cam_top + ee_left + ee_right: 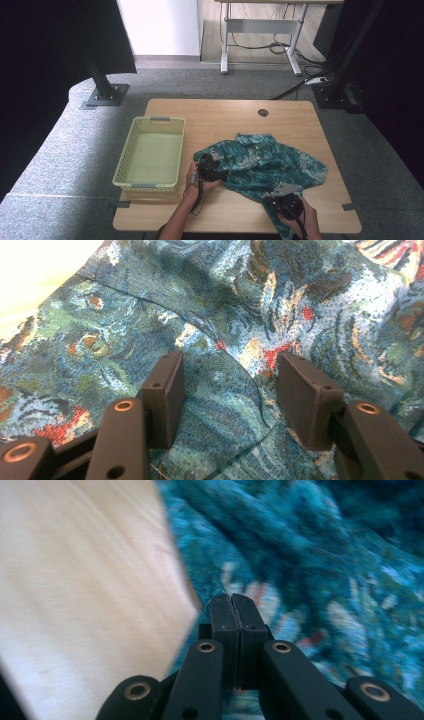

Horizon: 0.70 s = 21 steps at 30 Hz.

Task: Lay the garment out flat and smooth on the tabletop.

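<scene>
- A teal patterned shirt (pixel 260 162) lies crumpled on the right half of a light wooden table (pixel 225 117), its collar turned toward the far edge, while a person works it with 2 hand-held grippers.
- The left gripper (pixel 212 167) sits at the shirt's left edge, just beside an empty pale-green plastic basket (pixel 131 150); the basket's place next to the garment suggests the shirt is bound for it once gathered or folded.
- The right gripper (pixel 285 200) is at the shirt's near hem, close to the table's front edge, likely so that the 2 tools hold opposite ends of the cloth.
- In the left gripper view, the jaws of that tool stand apart over a raised fold of printed fabric (pixel 225 400); the pads do not press on it, so nothing is gripped there yet.
- In the right gripper view, the right gripper's (pixel 233 605) jaws are pressed flat together at the cloth's border; whether a thin layer of hem is pinched between them cannot be told from the blurred frame.
- The left gripper view brings out the weave, a curved seam and red flecks in the print, which the high view shows as plain teal; the high view alone lays out basket, shirt and both hands together.
</scene>
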{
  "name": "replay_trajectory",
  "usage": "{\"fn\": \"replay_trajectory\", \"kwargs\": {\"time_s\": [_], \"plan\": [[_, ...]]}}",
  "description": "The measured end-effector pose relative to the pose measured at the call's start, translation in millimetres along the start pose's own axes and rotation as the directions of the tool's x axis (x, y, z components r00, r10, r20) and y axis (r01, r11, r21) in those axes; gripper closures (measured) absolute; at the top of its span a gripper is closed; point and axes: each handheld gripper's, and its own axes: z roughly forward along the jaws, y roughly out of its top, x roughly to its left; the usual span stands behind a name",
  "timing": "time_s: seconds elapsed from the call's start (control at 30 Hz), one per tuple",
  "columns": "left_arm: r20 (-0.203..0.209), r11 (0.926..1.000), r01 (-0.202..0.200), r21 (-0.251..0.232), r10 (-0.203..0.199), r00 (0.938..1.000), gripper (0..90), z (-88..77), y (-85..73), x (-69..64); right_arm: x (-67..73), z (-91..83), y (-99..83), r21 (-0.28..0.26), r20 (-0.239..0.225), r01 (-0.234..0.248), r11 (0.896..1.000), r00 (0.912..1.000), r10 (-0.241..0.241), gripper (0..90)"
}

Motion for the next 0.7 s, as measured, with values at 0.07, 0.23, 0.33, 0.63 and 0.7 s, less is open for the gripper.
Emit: {"fn": "replay_trajectory", "kwargs": {"time_s": [0.07,0.23,0.33,0.63,0.7], "plan": [[-0.002,1.0,0.008,0.001,-0.008,1.0,44.8,1.9,2.3,0.6,-6.3,3.8,0.8,0.008,0.008,-0.011,1.0,0.9999,0.011,88.8],[-0.01,0.9997,0.026,-0.004,-0.026,0.9996,44.8,6.1,6.7,2.9,-23.8,9.6,6.5,-0.005,0.014,-0.049,0.999,0.9987,0.049,88.8],[-0.009,0.9998,0.022,-0.002,-0.022,0.9997,44.3,6.7,7.4,2.7,-27.2,7.8,9.2,-0.026,-0.011,-0.063,0.998,0.9979,0.063,87.0],[-0.006,0.9997,0.021,-0.01,-0.021,0.9998,44.0,5.6,5.2,2.6,-13.8,4.7,14.2,-0.014,-0.035,-0.019,1.0,0.9992,0.019,88.4],[-0.003,0.9997,0.021,-0.012,-0.021,0.9998,44.1,5.4,4.9,3.1,-12.5,5.5,14.8,-0.006,-0.033,-0.019,1.0,0.9993,0.019,88.9]]}}
